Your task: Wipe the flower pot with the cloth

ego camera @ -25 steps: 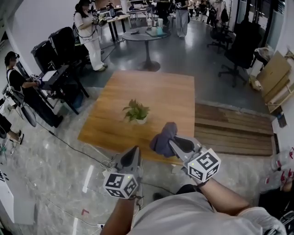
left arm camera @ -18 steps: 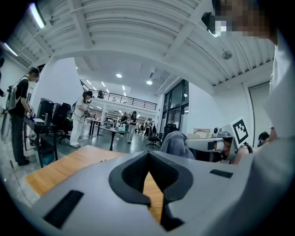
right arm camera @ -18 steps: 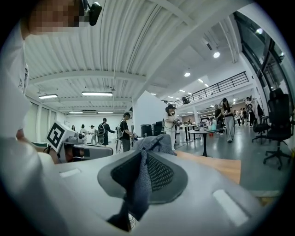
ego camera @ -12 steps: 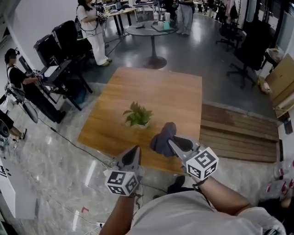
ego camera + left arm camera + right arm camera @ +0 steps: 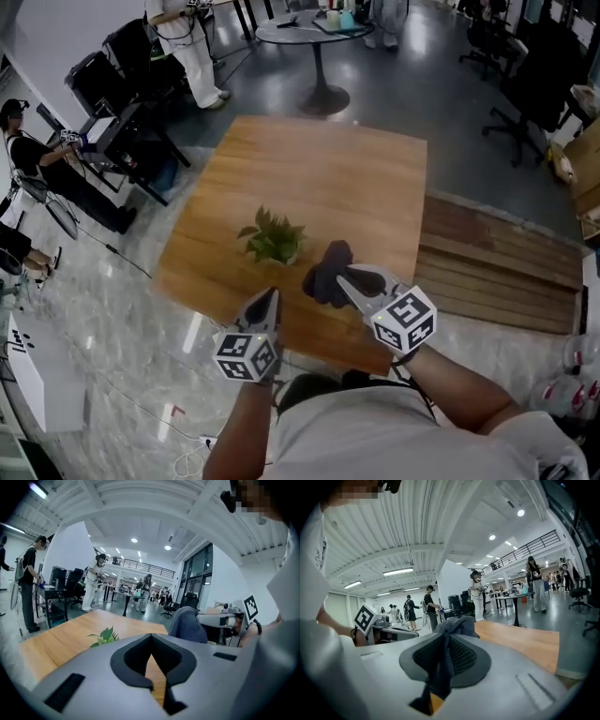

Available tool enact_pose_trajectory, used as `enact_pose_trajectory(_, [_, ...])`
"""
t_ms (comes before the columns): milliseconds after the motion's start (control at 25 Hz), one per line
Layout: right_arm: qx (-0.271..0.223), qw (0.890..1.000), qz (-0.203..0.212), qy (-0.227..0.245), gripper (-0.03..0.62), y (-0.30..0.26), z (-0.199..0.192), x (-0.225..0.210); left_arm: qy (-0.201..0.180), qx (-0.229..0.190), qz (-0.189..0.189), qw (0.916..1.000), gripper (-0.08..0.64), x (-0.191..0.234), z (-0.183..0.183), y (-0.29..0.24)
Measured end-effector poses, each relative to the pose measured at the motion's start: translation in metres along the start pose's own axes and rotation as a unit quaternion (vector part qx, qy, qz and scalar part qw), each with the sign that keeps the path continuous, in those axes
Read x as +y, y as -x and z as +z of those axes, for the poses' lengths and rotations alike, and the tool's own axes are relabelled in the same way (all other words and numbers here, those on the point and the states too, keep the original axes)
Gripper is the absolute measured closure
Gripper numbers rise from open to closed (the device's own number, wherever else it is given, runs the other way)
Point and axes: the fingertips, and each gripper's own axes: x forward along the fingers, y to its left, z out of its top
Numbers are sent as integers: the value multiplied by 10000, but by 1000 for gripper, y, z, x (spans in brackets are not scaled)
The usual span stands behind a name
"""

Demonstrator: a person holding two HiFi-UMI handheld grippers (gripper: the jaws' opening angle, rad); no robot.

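A small white flower pot with a green leafy plant stands on the wooden table. In the left gripper view the plant shows low at left. My right gripper is shut on a dark grey-blue cloth, held over the table just right of the pot. The cloth bunches out past the jaws in the right gripper view. My left gripper hovers at the table's near edge below the pot, jaws together and empty.
Several people stand by desks and chairs at the far left. A round table stands beyond the wooden one. A low slatted wooden platform lies to the right. Cables run across the floor at left.
The view has shifted forward, so the table sits closer under me. Both grippers have moved up toward the pot, the cloth now close beside it.
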Motion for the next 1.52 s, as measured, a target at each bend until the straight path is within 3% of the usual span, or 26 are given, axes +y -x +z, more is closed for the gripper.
enact_pose_trajectory(280, [220,9986,-172,-443,548,-34,-29,-54,138,506,218,9984,554,57,-17,-61])
enact_pose_trajectory(560, [567,9949,-460,-703,548,-81,-56,-80,219,896,122,9957,554,112,-27,-122])
enact_pose_trajectory(960, [1106,9792,-852,-1476,546,-175,-124,-120,463,1514,-15,9874,554,215,-61,-203])
enact_pose_trajectory(1120, [1306,9642,-1103,-2025,546,-198,-180,-141,487,1894,-195,9805,554,227,-87,-232])
enact_pose_trajectory(1280, [1360,9550,-1022,-2429,546,-237,-221,-152,628,2168,-468,9731,554,233,-100,-253])
enact_pose_trajectory(1520, [1448,9461,-907,-2751,546,-281,-274,-166,318,2475,-797,9651,554,234,-115,-277])
